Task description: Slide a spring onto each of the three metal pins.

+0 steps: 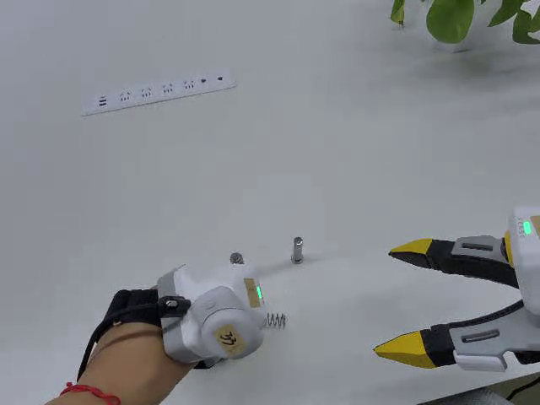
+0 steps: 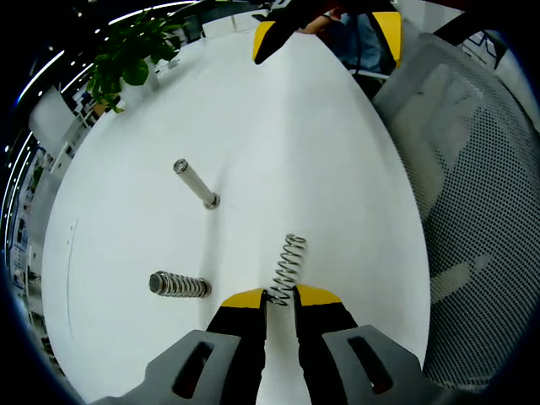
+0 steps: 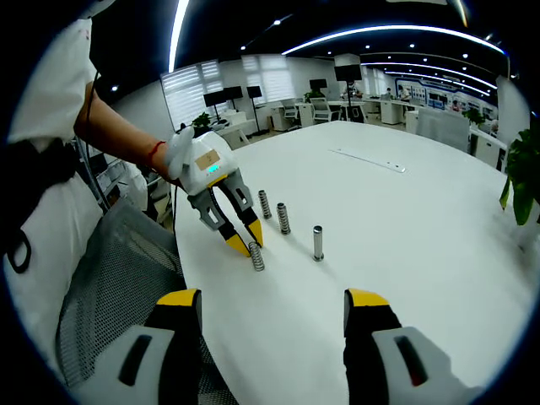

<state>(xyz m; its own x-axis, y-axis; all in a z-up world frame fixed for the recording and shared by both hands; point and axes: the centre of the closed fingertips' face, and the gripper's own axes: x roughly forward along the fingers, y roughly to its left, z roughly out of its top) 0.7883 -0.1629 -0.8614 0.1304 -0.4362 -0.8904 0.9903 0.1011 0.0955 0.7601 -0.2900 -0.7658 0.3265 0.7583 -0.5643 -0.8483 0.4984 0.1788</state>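
Observation:
A short metal spring [image 2: 287, 268] is held by its near end in my left gripper [image 2: 280, 295], jaws shut on it, low over the white table. The spring [image 3: 256, 256] tilts down toward the tabletop beneath the left gripper [image 3: 248, 243]. A bare metal pin [image 2: 196, 184] stands ahead of it. Another pin wearing a spring [image 2: 179, 285] stands to its left. In the right gripper view two spring-covered pins [image 3: 264, 204] [image 3: 283, 218] and the bare pin [image 3: 318, 242] stand in a row. My right gripper [image 1: 405, 295] hangs open at the right, holding nothing.
A white power strip [image 1: 159, 91] lies at the far left of the table [image 1: 354, 152]. Green plant leaves [image 1: 451, 17] hang over the far right corner. A grey mesh chair [image 2: 472, 211] stands just past the table's near edge.

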